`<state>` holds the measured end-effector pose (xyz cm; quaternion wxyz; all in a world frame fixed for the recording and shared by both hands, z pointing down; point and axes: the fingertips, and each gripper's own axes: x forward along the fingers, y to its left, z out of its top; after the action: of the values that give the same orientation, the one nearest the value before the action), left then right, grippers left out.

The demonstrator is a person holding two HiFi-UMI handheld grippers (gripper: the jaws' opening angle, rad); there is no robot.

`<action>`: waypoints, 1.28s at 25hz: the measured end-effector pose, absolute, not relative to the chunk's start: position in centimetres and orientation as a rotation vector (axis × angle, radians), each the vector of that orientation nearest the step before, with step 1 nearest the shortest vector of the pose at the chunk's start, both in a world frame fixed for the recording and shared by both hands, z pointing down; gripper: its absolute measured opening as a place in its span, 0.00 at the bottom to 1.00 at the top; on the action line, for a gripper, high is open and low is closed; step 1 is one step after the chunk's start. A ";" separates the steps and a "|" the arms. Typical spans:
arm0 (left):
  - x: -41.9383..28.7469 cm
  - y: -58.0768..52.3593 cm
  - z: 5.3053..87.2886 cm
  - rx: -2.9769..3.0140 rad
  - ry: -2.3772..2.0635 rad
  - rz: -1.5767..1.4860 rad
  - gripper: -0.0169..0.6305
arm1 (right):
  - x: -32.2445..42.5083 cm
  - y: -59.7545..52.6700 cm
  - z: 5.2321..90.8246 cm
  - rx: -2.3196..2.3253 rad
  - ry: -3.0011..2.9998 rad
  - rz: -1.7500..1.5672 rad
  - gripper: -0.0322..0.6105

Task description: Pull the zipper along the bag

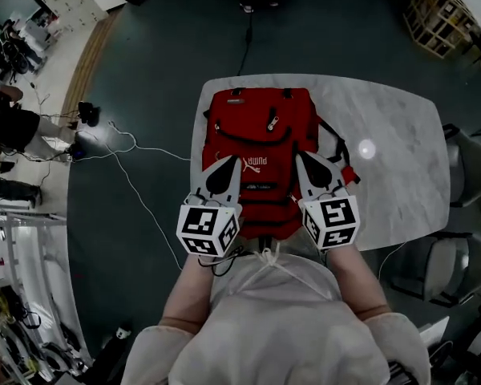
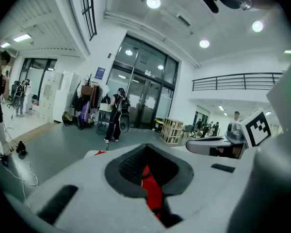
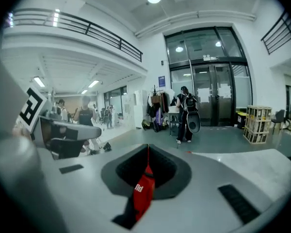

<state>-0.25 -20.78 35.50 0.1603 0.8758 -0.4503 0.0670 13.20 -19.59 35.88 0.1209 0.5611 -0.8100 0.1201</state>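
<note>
Marble table [image 1: 401, 135], red backpack [image 1: 260, 131] at 12 o'clock. Left gripper [image 1: 228, 167] clamped on fabric [image 2: 153, 191], right gripper [image 1: 306, 163] on tab [image 3: 141, 193]. Risk: thin bite, tab slipping out under pull.

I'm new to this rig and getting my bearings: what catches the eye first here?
A red backpack lies on the white marble table, centre of the head view. The left hand-held gripper and right hand-held gripper, jaws together, are poised over its lower half.

A white marble worktop [image 1: 401, 159] stands on a dark teal floor [image 1: 160, 54]. Grey chairs [image 1: 465, 171] sit beside it, a white cable [image 1: 144, 203] trails across the floor, and wooden crates [image 1: 433, 10] stand beyond.
</note>
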 end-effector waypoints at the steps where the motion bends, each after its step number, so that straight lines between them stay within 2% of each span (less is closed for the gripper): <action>1: 0.0 -20.3 34.9 2.513 -1.275 0.171 0.06 | 13.2 -19.2 35.1 1.660 -2.384 0.341 0.09; 13: 0.7 -16.4 31.4 2.615 -1.294 0.154 0.06 | 12.9 -15.3 30.9 1.751 -2.449 0.223 0.09; 32: 2.9 -16.1 30.9 2.685 -1.298 0.183 0.06 | 14.0 -14.7 31.6 1.723 -2.412 0.203 0.09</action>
<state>2.85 -16.09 30.86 0.0768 0.8960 -0.4331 0.0612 13.96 -14.71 31.63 0.0850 0.5777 -0.8090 0.0682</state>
